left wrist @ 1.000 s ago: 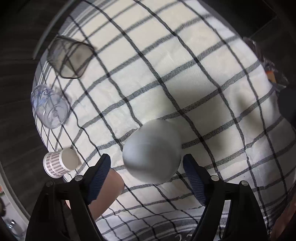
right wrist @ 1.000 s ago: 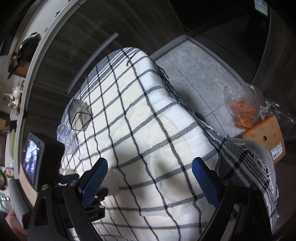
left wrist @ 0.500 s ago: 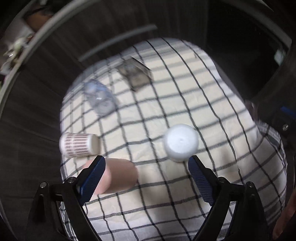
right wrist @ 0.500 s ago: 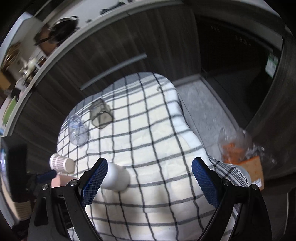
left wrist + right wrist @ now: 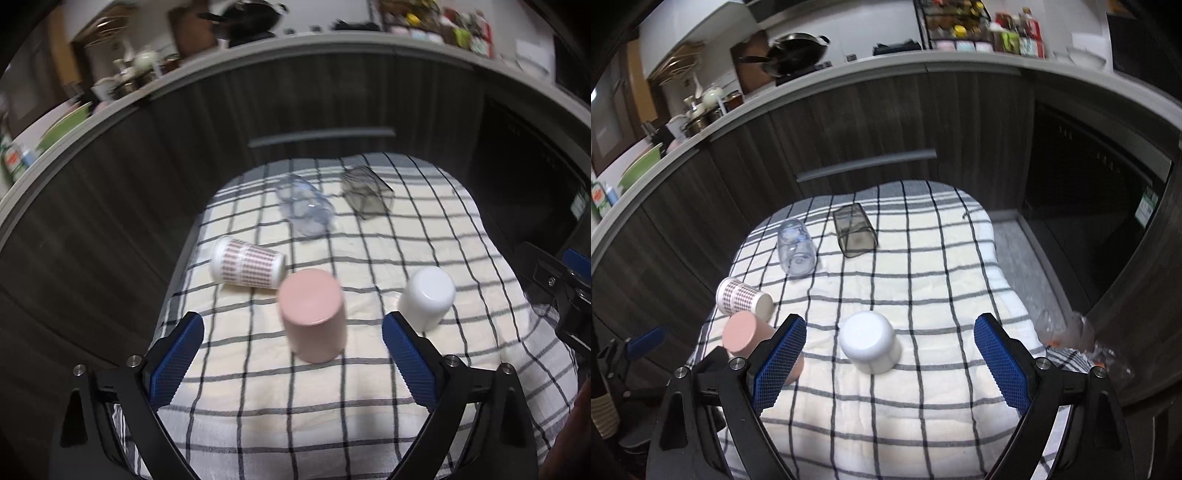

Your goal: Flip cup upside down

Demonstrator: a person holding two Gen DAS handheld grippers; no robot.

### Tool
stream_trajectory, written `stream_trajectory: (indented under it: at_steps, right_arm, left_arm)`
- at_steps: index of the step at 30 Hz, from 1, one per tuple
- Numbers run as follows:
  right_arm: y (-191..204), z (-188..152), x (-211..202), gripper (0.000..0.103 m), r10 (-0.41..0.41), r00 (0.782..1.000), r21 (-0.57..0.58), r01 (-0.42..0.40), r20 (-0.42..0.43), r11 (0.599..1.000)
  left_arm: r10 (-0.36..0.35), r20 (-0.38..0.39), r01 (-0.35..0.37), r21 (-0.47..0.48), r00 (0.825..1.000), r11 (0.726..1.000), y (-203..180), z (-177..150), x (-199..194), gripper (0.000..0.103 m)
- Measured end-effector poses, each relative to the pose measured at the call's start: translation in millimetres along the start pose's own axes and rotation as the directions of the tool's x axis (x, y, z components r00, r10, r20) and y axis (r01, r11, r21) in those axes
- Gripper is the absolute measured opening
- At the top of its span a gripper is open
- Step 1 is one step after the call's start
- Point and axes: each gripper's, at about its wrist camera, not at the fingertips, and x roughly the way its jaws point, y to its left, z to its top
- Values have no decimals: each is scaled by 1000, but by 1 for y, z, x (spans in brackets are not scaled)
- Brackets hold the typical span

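Observation:
A white cup (image 5: 426,298) (image 5: 868,347) stands upside down on the checked cloth (image 5: 332,398) (image 5: 923,295). A pink cup (image 5: 312,314) (image 5: 743,338) stands upside down to its left. A patterned paper cup (image 5: 247,266) (image 5: 742,298), a clear cup (image 5: 306,210) (image 5: 796,252) and a dark smoky square cup (image 5: 365,194) (image 5: 855,236) lie on their sides further back. My left gripper (image 5: 291,358) is open and empty, raised just in front of the pink cup. My right gripper (image 5: 890,358) is open and empty, raised in front of the white cup.
Dark wood cabinets with a grey handle (image 5: 866,165) stand behind the table, under a cluttered counter (image 5: 923,61). A dark oven front (image 5: 1100,206) is at the right. A plastic bag (image 5: 1086,343) lies on the floor at the right. The left gripper shows at the right view's left edge (image 5: 624,354).
Both grippers have pulled back and up from the table, so the views widen. The left gripper has drawn away from the white cup, which stays upside down.

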Motion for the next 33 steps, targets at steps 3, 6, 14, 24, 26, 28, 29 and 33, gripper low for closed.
stream_trajectory:
  at_steps: [3, 6, 14, 24, 26, 28, 29, 33]
  right_arm:
    - [11, -7, -10, 97, -18, 998, -29, 20, 62, 999]
    - [20, -15, -20, 98, -27, 992, -52, 34, 121, 998]
    - [33, -28, -30, 100, -22, 983, -91, 39, 182, 995]
    - [42, -36, -41, 102, -26, 970, -124, 57, 240, 991]
    - [42, -36, -44, 102, -28, 967, -123, 61, 253, 991]
    - [42, -36, -46, 102, -29, 965, -121, 62, 259, 991]
    - [42, -36, -47, 102, -28, 965, -119, 61, 263, 991]
    - [43, -37, -51, 102, -25, 962, -120, 60, 270, 991]
  left_arm:
    - [22, 41, -20, -58, 999, 998, 14, -13, -8, 101]
    - [39, 66, -33, -99, 997, 995, 25, -23, -13, 102]
    - [67, 136, -42, -179, 988, 983, 42, -40, -27, 103]
    - [90, 218, -42, -216, 972, 976, 49, -47, -40, 103]
    - [91, 227, -39, -225, 970, 974, 51, -48, -41, 103]
    - [94, 237, -37, -235, 967, 971, 53, -48, -43, 103]
    - [94, 244, -34, -239, 965, 970, 54, -49, -45, 103]
    - [104, 271, -37, -240, 957, 970, 53, -50, -52, 103]
